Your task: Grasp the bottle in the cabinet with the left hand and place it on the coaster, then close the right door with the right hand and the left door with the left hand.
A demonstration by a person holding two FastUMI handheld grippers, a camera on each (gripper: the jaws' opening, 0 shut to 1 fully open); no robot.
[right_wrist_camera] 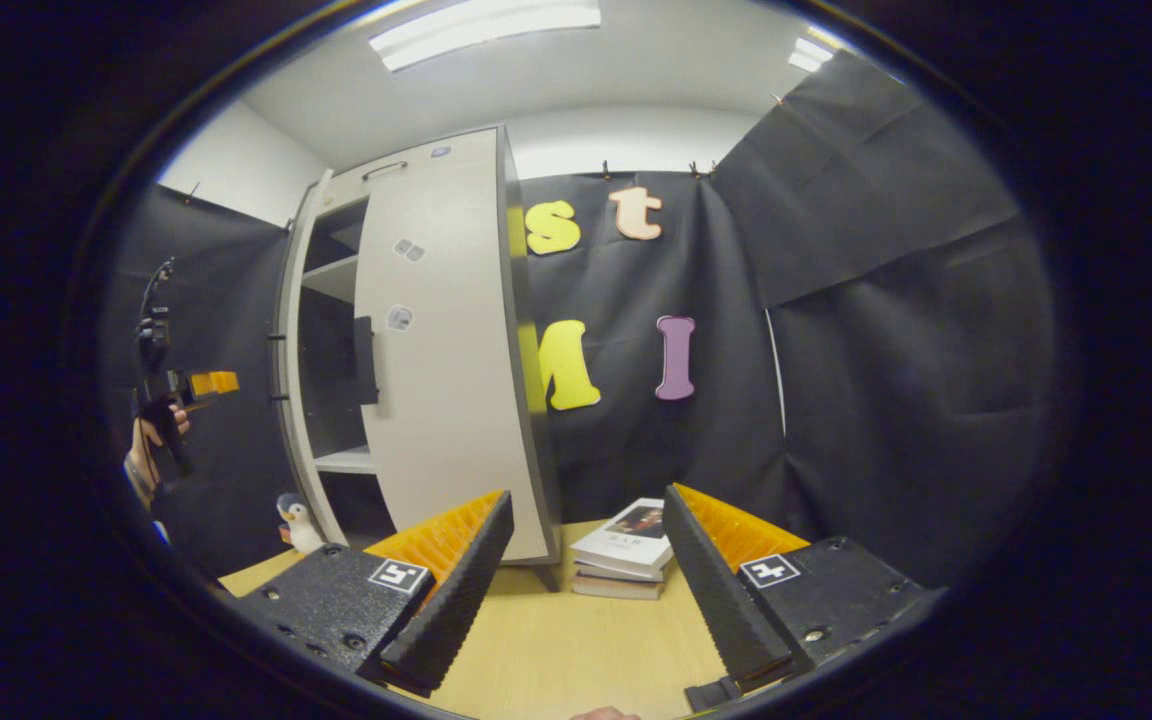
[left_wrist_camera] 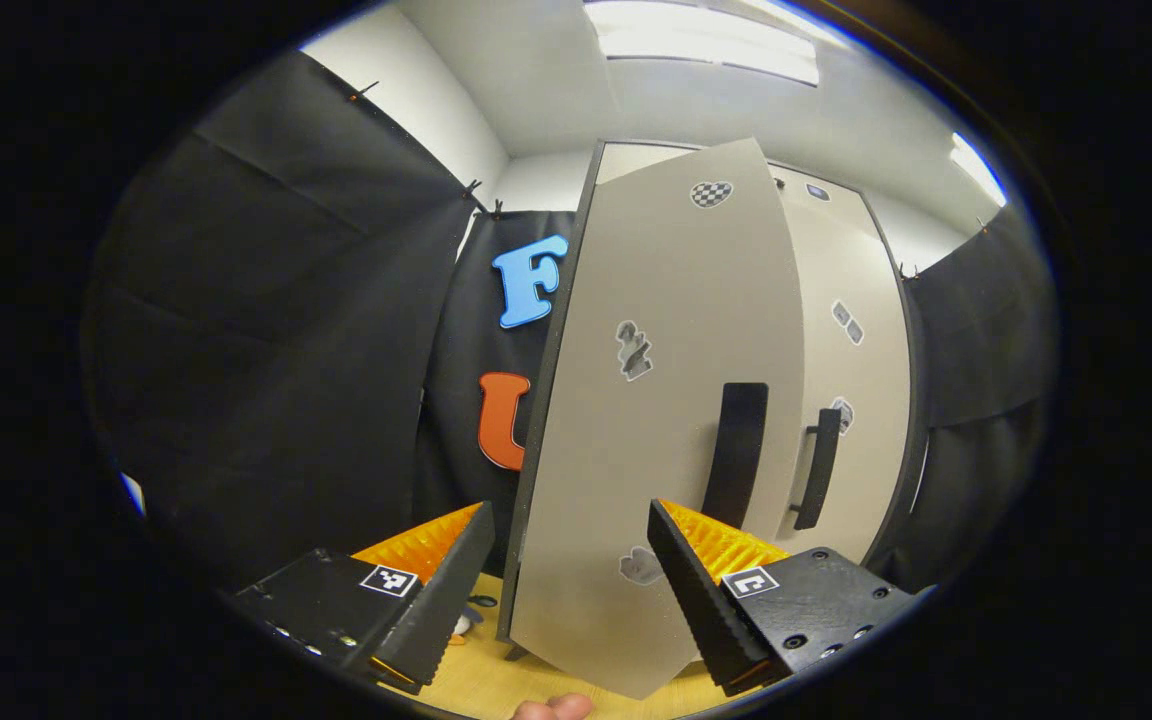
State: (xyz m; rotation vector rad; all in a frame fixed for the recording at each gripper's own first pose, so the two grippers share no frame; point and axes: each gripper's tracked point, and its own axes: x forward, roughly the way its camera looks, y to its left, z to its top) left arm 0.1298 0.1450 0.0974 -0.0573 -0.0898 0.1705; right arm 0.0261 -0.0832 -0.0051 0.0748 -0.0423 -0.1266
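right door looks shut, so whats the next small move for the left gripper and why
Probably ease the left gripper forward to push the left door toward the cabinet. That door stands partly open, its panel between the open fingers, while the right door behind it looks closed. In the right gripper view the shelves show past the gap.

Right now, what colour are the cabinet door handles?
Black, both handles, clearest in the left gripper view.

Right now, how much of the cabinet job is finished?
The right door looks closed. The left door stands partly open, with the open left claw straddling its edge; closing it is left. The open right claw hangs back. Bottle placement cannot be told.
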